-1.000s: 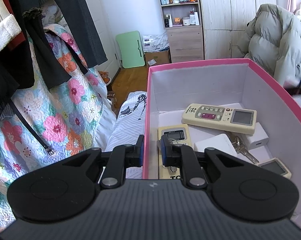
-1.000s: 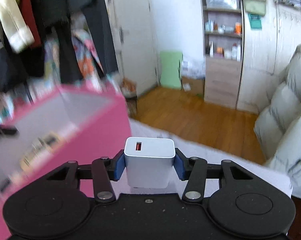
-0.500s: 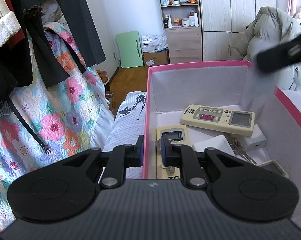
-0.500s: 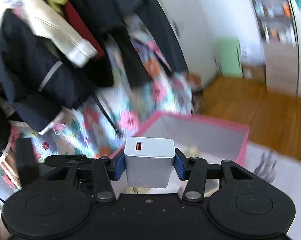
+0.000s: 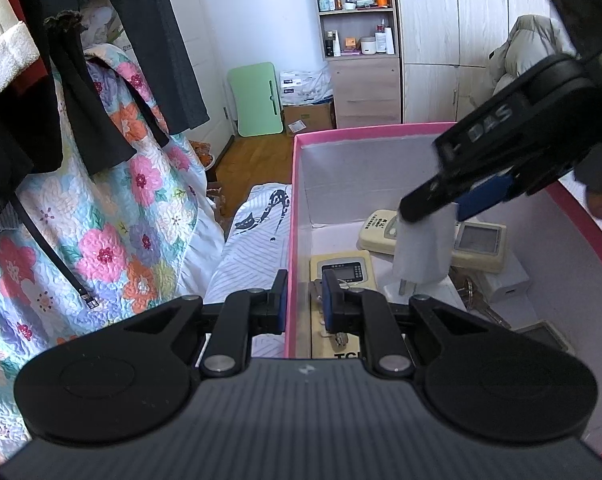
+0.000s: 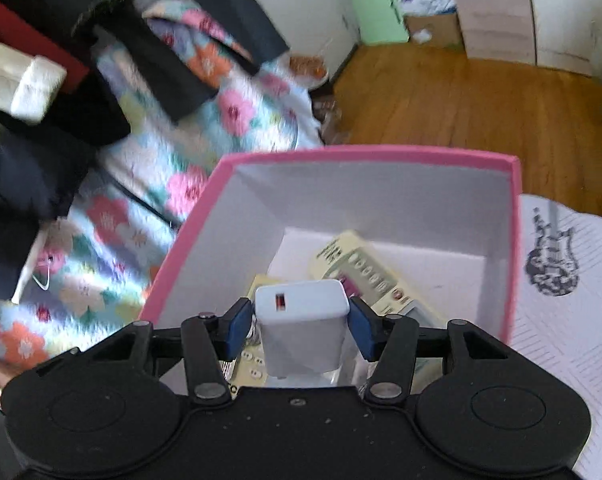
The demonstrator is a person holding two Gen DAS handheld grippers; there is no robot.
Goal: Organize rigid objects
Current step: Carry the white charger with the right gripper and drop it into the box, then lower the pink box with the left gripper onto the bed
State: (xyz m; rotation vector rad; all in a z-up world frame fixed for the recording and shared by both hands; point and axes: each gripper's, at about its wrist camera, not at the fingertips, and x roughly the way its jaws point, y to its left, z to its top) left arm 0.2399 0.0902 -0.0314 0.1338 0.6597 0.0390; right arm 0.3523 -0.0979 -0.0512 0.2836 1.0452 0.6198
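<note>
A pink box (image 5: 341, 130) with white inside walls holds a cream remote (image 5: 477, 240), a second cream remote (image 5: 343, 266), keys (image 5: 467, 294) and a white charger (image 5: 505, 284). My left gripper (image 5: 304, 300) is shut on the box's near left wall. My right gripper (image 6: 299, 326) is over the box; its blue pads stand slightly apart from a white USB charger (image 6: 303, 326) between them. That charger (image 5: 421, 254) shows in the left wrist view, hanging plug-down below the right gripper (image 5: 477, 196).
A floral quilt (image 5: 113, 216) and dark hanging clothes (image 5: 61, 80) are left of the box. A white sheet with a cat print (image 5: 257, 236) lies under it. A wooden floor (image 6: 461, 100), a shelf unit (image 5: 357, 40) and a puffy jacket (image 5: 533, 48) are beyond.
My right gripper swung from beside the box to above it and tilted down. Its pads have parted from the charger. My left gripper has stayed on the box wall.
</note>
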